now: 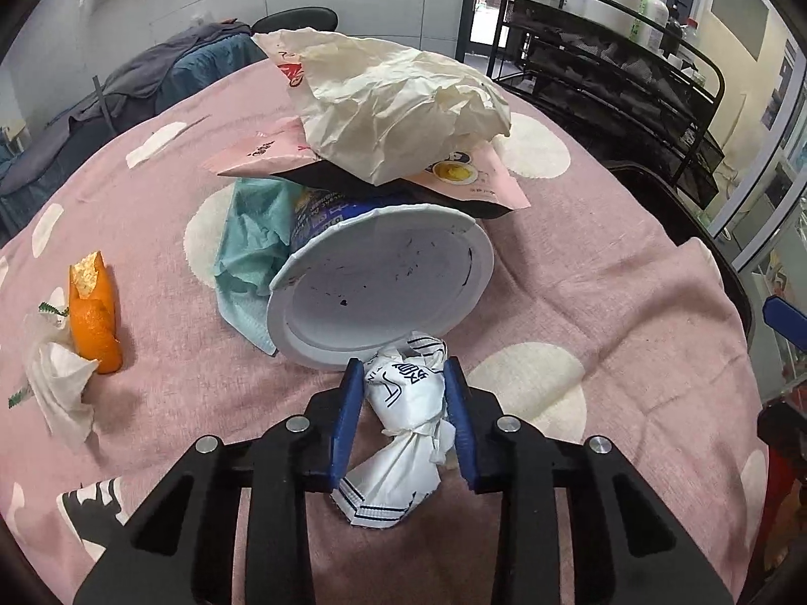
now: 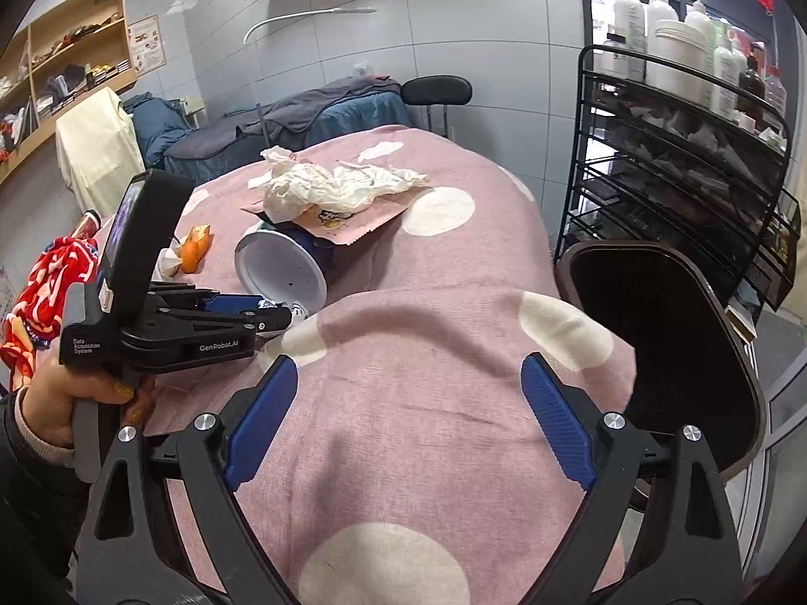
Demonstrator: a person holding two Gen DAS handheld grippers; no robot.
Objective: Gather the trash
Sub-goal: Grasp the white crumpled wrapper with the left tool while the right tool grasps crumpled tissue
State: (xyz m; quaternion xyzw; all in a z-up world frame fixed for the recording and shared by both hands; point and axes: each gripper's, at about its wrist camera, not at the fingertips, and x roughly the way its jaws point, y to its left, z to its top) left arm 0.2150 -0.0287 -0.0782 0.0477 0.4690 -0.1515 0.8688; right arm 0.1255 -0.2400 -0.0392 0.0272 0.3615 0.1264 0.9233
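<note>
Left wrist view: left gripper (image 1: 403, 403) clamped on crumpled white wrapper (image 1: 403, 413), pads pressing both sides, so wrapper is ready to lift; tipped paper cup (image 1: 378, 287) just ahead, orange peel (image 1: 93, 312) far left on pink blanket (image 1: 605, 302)

Right wrist view: right gripper (image 2: 408, 418) wide open, empty, hovering over blanket; black bin (image 2: 655, 343) just right, likely drop spot

A bed covered by a pink blanket (image 1: 580, 272) with large cream dots carries scattered trash. Near the middle, a white paper cup (image 1: 378, 287) lies on its side, a teal tissue (image 1: 247, 252) against it. A crumpled white wrapper (image 1: 403, 403) lies just before the cup's mouth. To the left lie an orange peel (image 1: 93, 312) and a white tissue (image 1: 60, 383), touching.
</note>
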